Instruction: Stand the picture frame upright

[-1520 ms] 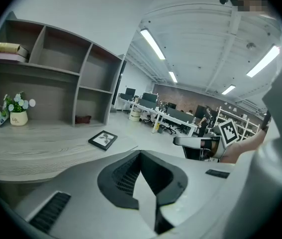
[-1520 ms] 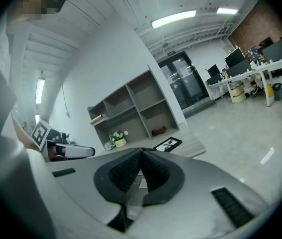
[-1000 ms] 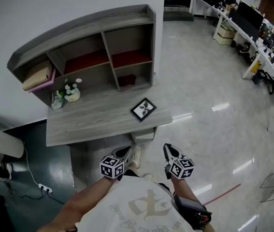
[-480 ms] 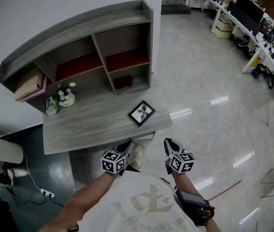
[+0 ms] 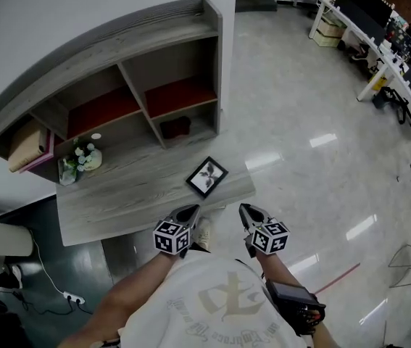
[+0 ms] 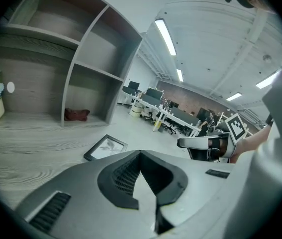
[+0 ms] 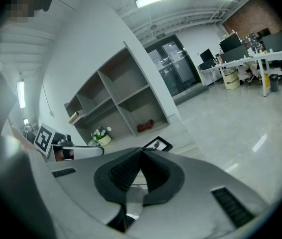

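Held the left gripper (image 5: pixel 188 211) and the right gripper (image 5: pixel 246 210), grey two-jaw hand tools each topped with a black-and-white marker cube, side by side and pointing forward, close to the front edge of the grey wood-grain desk (image 5: pixel 111 201) near its right end. Had the jaws of both pressed together tip to tip, with nothing between them and nothing touched. Left the black rectangular picture frame (image 5: pixel 206 177), a dark motif on a white ground inside it, lying flat and face up near the desk's front right corner, turned at a slant to the edges, just ahead of the two tools and apart from both, not yet stood upright. Caught, toward the back left of the desk top beneath the shelf unit, a small white pot of pale flowers (image 5: pixel 85 158). Caught also, in the lower right compartment of the shelves along the back edge, a dark red bundle (image 5: pixel 175 127) too small to identify, and in the left-hand compartment a tan roll (image 5: pixel 27 145) resting on something pink. Showed, below the front edge and between the two tools, a pale shoe (image 5: pixel 204 230) on the glossy grey floor (image 5: pixel 299 122), with white office tables (image 5: pixel 364 56) and dark monitors well off along the room's right side.
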### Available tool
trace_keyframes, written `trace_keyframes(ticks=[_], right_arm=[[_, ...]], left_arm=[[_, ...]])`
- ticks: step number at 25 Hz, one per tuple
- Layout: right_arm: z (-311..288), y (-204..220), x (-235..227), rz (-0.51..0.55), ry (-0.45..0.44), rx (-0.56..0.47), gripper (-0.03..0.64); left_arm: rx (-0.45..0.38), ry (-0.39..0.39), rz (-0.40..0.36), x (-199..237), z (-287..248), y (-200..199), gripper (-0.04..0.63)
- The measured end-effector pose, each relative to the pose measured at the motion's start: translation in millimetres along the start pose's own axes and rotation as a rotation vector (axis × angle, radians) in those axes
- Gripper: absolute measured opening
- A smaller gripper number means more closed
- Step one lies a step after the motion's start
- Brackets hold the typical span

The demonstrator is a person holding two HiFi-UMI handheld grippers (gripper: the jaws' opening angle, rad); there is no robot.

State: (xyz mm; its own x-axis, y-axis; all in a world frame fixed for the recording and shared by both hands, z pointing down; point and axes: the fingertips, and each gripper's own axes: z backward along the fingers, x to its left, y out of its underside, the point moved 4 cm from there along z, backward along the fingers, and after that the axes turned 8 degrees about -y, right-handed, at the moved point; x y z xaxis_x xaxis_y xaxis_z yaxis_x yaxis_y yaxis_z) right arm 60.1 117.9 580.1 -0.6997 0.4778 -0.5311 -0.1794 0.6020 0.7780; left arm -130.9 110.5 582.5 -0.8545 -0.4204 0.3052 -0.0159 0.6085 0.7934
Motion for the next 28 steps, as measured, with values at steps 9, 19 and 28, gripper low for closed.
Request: trace_keyframes(ticks=[9, 19, 28], right_arm=[[-38.5, -20.5, -19.2, -0.021, 0.025, 0.029, 0.005], [-89.3, -30.4, -39.7, -0.077, 0.064, 0.078, 0.005], [-129.2, -25.0, -54.6, -0.135, 0.104, 0.145, 0.005]], left_arm=[[0.018, 0.052, -0.025, 24.2, -46.3, -35.7, 0.012], [0.084, 0.083, -0.053, 62.3, -81.7, -56.1, 0.012], [0.154, 0.078, -0.066, 98.0, -108.3, -55.5, 0.012]])
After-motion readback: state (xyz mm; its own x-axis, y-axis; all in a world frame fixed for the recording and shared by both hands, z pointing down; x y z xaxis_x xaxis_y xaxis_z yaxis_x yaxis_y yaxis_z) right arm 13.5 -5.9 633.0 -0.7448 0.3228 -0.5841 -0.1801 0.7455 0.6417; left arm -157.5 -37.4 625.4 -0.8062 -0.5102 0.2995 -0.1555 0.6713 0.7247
